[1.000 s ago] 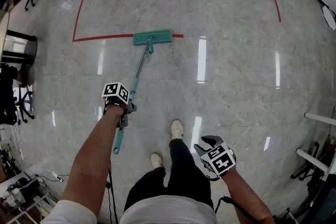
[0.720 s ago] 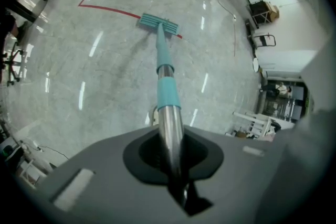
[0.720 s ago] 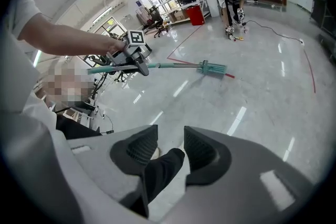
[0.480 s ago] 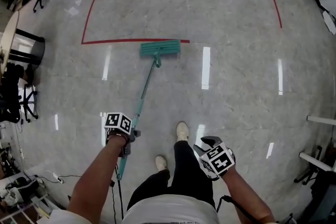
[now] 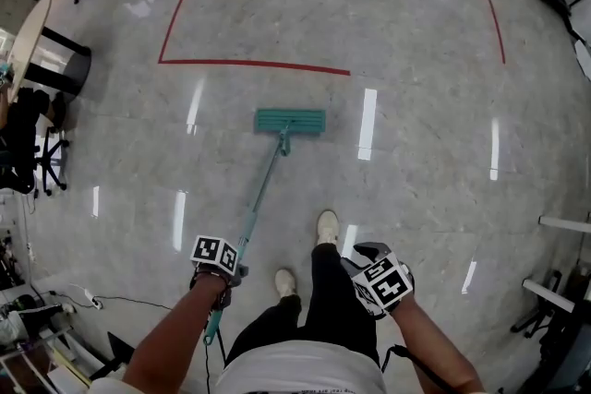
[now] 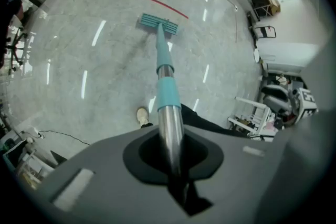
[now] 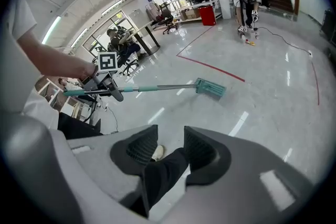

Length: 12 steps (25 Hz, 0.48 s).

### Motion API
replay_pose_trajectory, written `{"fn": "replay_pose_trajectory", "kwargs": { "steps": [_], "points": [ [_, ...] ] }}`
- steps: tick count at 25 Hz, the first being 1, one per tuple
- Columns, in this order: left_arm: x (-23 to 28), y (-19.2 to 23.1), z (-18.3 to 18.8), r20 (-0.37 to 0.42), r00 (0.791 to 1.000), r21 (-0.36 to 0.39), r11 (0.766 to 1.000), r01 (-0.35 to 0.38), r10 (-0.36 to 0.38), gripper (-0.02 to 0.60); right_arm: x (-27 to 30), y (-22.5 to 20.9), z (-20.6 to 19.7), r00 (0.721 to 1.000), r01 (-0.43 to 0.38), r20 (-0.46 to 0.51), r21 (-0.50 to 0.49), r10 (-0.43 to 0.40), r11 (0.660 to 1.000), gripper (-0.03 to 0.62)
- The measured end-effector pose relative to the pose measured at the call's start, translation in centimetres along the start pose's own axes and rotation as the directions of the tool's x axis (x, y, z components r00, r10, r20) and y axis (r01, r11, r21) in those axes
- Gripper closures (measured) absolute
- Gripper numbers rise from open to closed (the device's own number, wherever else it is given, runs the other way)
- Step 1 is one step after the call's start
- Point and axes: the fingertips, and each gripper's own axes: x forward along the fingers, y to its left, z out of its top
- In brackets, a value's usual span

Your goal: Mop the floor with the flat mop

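Pulling back now: mop (image 5: 290, 121) has slid off the red line (image 5: 254, 64) toward my feet.
I've got the left gripper (image 6: 170, 157) clamped on its pole (image 5: 261, 189), slanted low so the head stays flat on the floor (image 5: 416, 106); right gripper (image 7: 165, 149) hangs parted, holding nothing.

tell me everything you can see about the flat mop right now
The flat mop has a teal rectangular head lying flat on the glossy grey floor, on the near side of the red tape line. Its pole joins the head's middle and slants back towards the person. It looks like silver metal with teal sleeves and a teal end grip. The left gripper is shut on the pole near its upper end. Nothing else touches it.
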Motion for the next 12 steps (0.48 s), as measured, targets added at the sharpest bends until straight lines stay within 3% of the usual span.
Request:
{"fn": "replay_pose_trajectory", "kwargs": {
  "steps": [6,12],
  "points": [
    [1.5,3.1,-2.7,-0.041,0.999,-0.024,0.999,-0.024,0.023,0.54,1.1,1.8,0.4,1.0,-0.017,-0.02,-0.024,0.017,1.0,0.434],
    [2.4,4.9,-1.5,-0.062,0.997,-0.045,0.998,-0.049,0.047,0.54,1.1,2.4,0.1,0.999,-0.024,-0.046,-0.031,0.023,0.999,0.434]
  ]
}}
